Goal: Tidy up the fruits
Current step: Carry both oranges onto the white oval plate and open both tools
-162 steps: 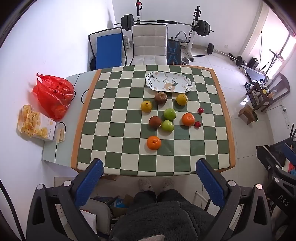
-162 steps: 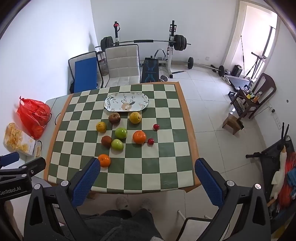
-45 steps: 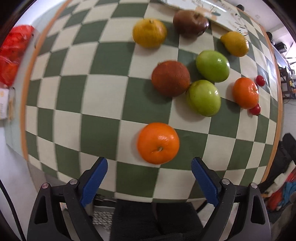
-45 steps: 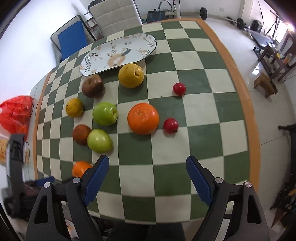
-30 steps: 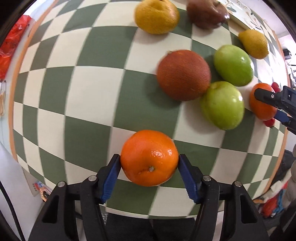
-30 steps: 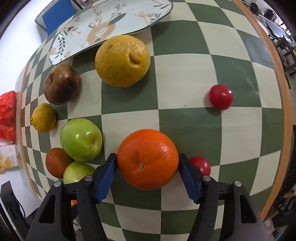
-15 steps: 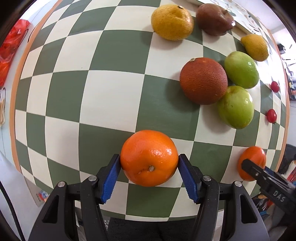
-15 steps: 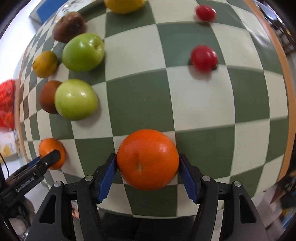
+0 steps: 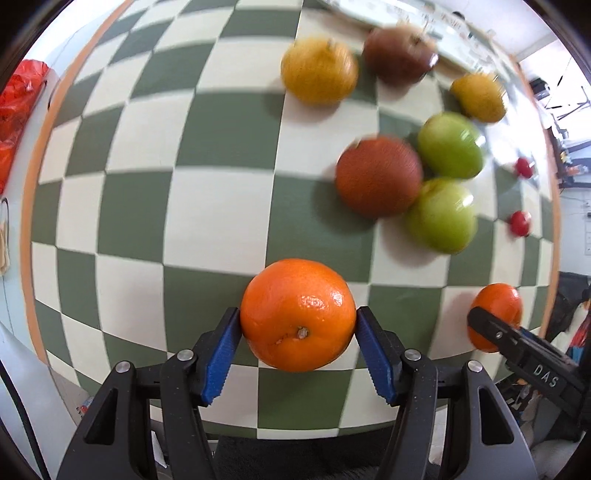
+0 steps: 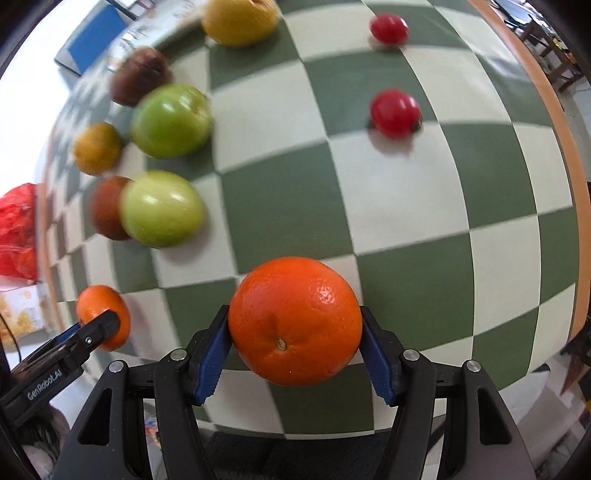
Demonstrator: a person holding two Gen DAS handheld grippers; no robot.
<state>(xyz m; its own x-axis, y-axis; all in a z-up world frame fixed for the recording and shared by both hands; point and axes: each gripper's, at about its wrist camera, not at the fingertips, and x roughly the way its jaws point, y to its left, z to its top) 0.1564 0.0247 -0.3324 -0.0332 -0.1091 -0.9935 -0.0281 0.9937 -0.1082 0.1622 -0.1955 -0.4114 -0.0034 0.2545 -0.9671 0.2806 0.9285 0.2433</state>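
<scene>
1. Left gripper (image 9: 298,341) clamped on an orange (image 9: 298,314), blue pads pressed to both flanks, stem end facing the camera; held near the front edge of the checkered table (image 9: 140,206), apparently lifted clear, though contact underneath cannot be judged.
2. Right gripper (image 10: 295,349) likewise clamped on a second orange (image 10: 294,320), pads on either side at the widest girth; probably gripped there so the round fruit does not squirt out.
3. Both oranges taken at once, one per tool; likely a sort by kind, the pair meant to travel together; destination not settled from these views.
4. Rest of the fruit on the table, blurred: two green apples (image 10: 170,120) (image 10: 161,208) near each other, a brown fruit (image 9: 378,175) touching the nearer apple, a yellow-orange citrus (image 9: 318,74), a dark reddish fruit (image 9: 399,55), a yellow fruit (image 10: 240,20), two small red fruits (image 10: 395,114) (image 10: 388,27) well apart to the right.
5. Patterned plate (image 9: 388,11) at the far edge, only a smeared strip visible.
6. Red plastic bag (image 10: 16,229) off the table's left side.
7. Writing: "DAS" on the right tool's body in the left view; "GenRobot.AI" on the left tool's body in the right view; no fruit stickers visible.
</scene>
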